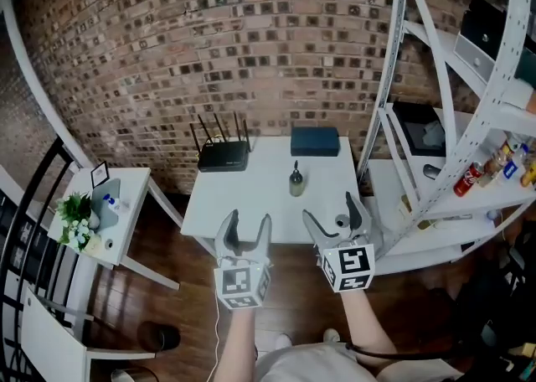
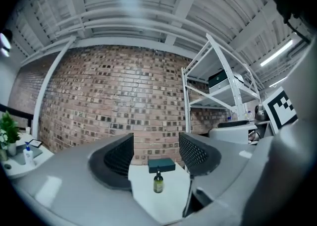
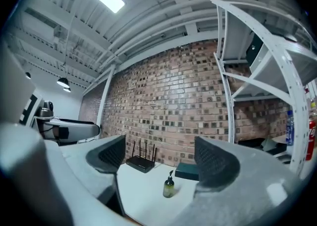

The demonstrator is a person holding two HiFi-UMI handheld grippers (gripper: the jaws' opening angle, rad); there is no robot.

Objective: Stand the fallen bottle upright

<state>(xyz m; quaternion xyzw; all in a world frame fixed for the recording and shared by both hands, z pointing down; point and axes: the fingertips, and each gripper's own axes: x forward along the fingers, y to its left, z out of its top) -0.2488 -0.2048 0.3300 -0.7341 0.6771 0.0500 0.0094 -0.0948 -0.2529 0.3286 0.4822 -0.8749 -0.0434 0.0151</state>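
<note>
The pump bottle [image 1: 296, 181] stands upright on the white bench [image 1: 243, 200] at the centre of the head view, just below a dark teal box [image 1: 315, 141] and to the right of a router [image 1: 224, 154]. At lower centre, the left gripper [image 1: 249, 221] and the right gripper [image 1: 331, 209] hover (clear of the bottle), jaws spread wide and holding nothing.

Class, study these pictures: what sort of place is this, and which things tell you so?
Probably an indoor workroom or lab: a brick wall, a white metal shelving rack of supplies, and a white table carrying a router and a small bottle.
</note>
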